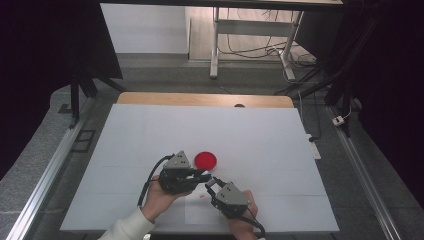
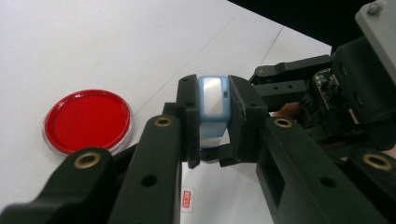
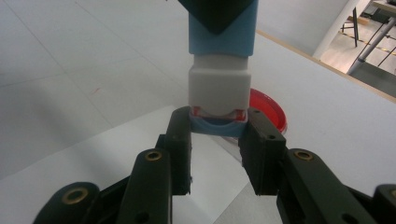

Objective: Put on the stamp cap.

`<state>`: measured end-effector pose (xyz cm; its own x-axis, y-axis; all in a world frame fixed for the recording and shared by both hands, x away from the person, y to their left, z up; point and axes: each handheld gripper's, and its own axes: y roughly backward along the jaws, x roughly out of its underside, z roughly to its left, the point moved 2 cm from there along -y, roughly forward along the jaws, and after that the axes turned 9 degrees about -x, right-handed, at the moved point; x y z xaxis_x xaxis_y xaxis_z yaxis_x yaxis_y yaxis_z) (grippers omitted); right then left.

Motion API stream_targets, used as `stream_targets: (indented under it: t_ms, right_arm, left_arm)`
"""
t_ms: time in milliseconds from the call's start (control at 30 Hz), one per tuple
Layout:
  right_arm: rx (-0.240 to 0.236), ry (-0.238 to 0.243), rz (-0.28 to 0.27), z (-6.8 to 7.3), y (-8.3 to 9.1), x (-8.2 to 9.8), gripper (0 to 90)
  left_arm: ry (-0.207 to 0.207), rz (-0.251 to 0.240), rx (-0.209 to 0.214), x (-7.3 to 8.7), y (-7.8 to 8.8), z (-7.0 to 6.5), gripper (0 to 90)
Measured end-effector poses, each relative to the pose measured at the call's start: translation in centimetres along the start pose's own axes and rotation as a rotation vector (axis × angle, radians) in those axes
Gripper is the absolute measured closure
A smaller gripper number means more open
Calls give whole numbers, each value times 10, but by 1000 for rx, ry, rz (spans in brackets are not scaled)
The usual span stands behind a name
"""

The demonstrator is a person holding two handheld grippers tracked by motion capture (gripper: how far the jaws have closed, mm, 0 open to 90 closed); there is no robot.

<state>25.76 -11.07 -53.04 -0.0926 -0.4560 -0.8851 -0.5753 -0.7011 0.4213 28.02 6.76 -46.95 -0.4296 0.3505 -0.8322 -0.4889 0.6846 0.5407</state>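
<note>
Red dish (image 1: 206, 159) just beside hand-held grippers (image 1: 206, 181)

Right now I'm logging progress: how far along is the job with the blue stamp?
Done: the blue stamp is lifted off the table, and the red dish lies open beside it. In hand: the left claw clamps its body while the right claw grips its end cap. Left: the cap is not yet apart from the body.
</note>
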Motion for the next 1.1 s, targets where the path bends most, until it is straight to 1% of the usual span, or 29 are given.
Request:
stream_targets:
  t_ms: [333,567,667,800,833,967,1100]
  right_arm:
    - [5,4,3,0,0,1,647]
    - [14,13,16,1,0,1,647]
    - [19,27,24,2,-1,1,647]
    - [22,34,31,2,-1,2,647]
    - [20,33,24,2,-2,2,647]
    - [26,51,40,3,-2,2,648]
    - [22,52,46,3,-2,2,648]
  left_arm:
    - [2,4,0,1,-1,0,751]
    - [0,15,0,2,-3,1,752]
    - [3,22,2,3,-3,1,752]
    - [6,28,5,3,-4,1,752]
    - [7,30,6,3,-4,2,752]
    - [7,35,10,4,-5,2,753]
    - [10,40,12,5,-6,2,754]
